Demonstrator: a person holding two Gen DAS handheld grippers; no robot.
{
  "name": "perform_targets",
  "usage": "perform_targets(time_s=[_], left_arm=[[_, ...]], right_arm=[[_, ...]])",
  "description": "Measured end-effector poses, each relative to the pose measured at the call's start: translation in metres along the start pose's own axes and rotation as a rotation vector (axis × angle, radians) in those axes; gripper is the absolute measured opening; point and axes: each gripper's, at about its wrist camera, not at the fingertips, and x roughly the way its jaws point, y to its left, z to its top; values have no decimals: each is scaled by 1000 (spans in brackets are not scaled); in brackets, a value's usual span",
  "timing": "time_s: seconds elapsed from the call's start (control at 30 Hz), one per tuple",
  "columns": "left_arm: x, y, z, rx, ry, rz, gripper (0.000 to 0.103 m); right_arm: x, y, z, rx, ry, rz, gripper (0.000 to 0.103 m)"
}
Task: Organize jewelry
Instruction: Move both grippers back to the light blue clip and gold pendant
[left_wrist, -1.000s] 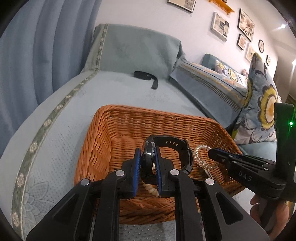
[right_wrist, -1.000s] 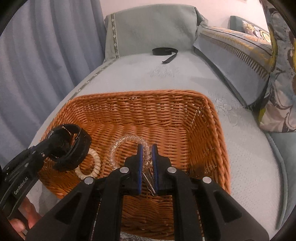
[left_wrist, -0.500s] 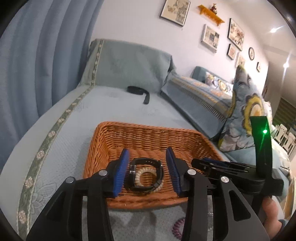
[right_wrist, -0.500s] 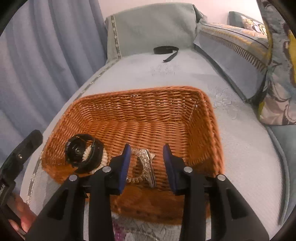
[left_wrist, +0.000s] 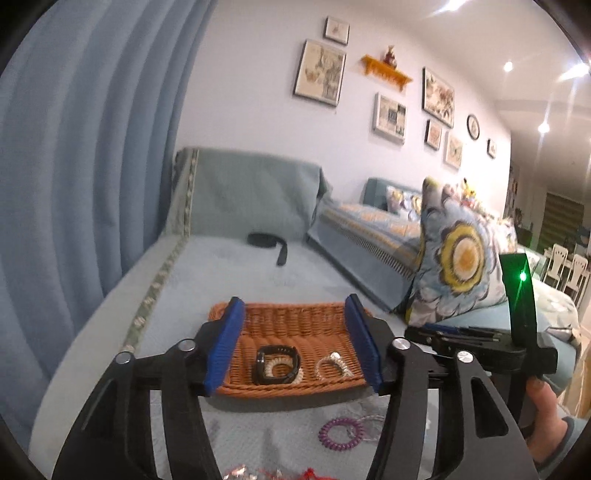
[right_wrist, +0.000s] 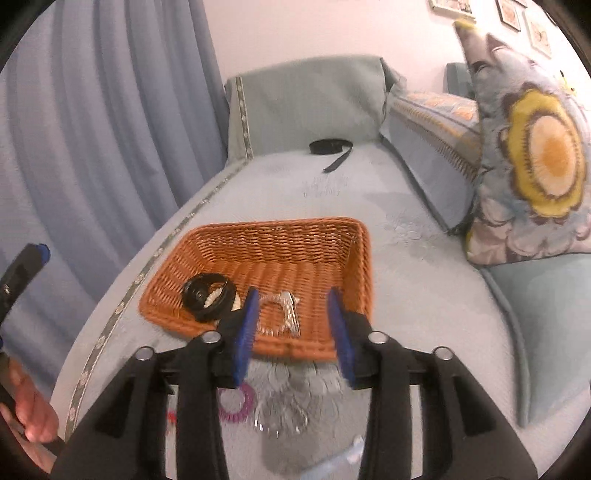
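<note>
**Both tongs empty as you turn to the loose pieces**

You are holding the left gripper (left_wrist: 295, 343) and the right gripper (right_wrist: 293, 332) over the near edge of the basket (right_wrist: 364, 266), their jaws having just been opening, each now standing wide with nothing between the pads. The watch (right_wrist: 208, 297) is lying in the basket's near left part over a pale bead bracelet, and the clear coil (right_wrist: 279, 314) is resting just right of it. On the sofa cover (right_wrist: 424, 295) near you, a purple coil (left_wrist: 338, 434) and a clear tangle (right_wrist: 282, 413) are waiting outside the basket. For the next pick, you are likely best coming straight down over one piece, closing on the coil alone and clear of the tangle beside it.
</note>
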Motion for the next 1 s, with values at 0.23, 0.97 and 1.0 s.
perform_targets(time_s=[0.23, 0.97, 1.0], left_arm=[[-49, 21, -41, -34, 53, 34, 56], [-19, 58, -168, -161, 431, -6, 36], [-19, 57, -168, -153, 433, -6, 36]], right_arm=[[-34, -15, -66, 38, -1, -25, 51], [13, -21, -136, 197, 200, -125, 51], [16, -16, -134, 186, 202, -138, 51]])
